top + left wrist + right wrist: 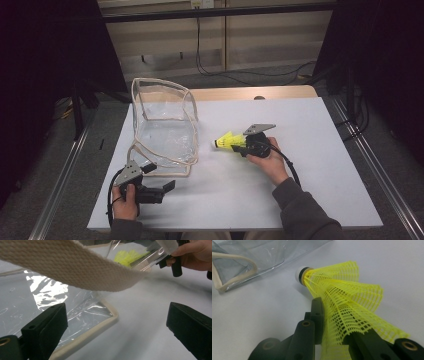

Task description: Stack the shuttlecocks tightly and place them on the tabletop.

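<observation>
Shuttlecock (226, 141) pinched by skirt in right tool (242, 145), just above bench (320, 165) beside clear bag (165, 125) — carry step; left tool (167, 186) jaws wide, empty — next: lift bag strap (75, 267), drop shuttlecock in

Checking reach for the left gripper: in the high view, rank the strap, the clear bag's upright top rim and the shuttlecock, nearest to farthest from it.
1. Strap: flat on the table, just right of and beyond the left gripper.
2. Shuttlecock: farther right, squeezed in the right gripper.
3. Bag's top rim: at the far end of the clear bag, highest in the view.
</observation>
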`<act>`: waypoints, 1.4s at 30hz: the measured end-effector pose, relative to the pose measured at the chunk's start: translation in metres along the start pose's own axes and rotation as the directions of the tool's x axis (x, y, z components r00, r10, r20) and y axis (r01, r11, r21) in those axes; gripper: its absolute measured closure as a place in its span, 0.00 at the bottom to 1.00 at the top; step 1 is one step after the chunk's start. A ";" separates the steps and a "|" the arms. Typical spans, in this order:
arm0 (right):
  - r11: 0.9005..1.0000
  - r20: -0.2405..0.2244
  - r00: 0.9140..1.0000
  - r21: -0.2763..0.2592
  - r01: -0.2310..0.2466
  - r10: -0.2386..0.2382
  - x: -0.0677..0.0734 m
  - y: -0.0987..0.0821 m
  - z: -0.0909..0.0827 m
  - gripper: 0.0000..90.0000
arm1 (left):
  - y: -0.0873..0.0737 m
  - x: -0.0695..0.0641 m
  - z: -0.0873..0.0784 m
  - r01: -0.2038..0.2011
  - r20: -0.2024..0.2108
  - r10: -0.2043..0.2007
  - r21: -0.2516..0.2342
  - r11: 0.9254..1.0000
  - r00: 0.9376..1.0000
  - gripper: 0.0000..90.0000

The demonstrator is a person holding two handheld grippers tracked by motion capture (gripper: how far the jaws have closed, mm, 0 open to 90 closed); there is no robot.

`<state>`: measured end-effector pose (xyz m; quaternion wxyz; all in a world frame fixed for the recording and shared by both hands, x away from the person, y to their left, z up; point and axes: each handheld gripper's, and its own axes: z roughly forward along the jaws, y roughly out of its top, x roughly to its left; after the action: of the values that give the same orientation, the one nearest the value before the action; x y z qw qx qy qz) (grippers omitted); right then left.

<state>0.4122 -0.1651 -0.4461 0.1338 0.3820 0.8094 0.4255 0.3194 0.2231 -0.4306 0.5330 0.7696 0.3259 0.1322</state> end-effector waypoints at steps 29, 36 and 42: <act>1.000 -0.059 0.998 0.000 0.021 -0.021 0.003 0.014 -0.029 0.89 | 0.001 0.000 0.000 0.002 0.005 -0.002 -0.004 1.000 1.000 0.04; 1.000 -0.067 0.997 -0.005 0.024 -0.024 0.004 0.020 -0.037 0.89 | 0.001 -0.001 0.000 0.001 0.007 -0.001 -0.003 1.000 1.000 0.04; 1.000 -0.074 0.997 -0.006 0.029 -0.029 0.004 0.024 -0.043 0.89 | 0.001 0.000 -0.001 0.001 0.005 -0.001 -0.005 1.000 1.000 0.04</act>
<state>0.3985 -0.1785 -0.4009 0.1109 0.3540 0.8183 0.4391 0.3190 0.2238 -0.4288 0.5359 0.7683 0.3247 0.1308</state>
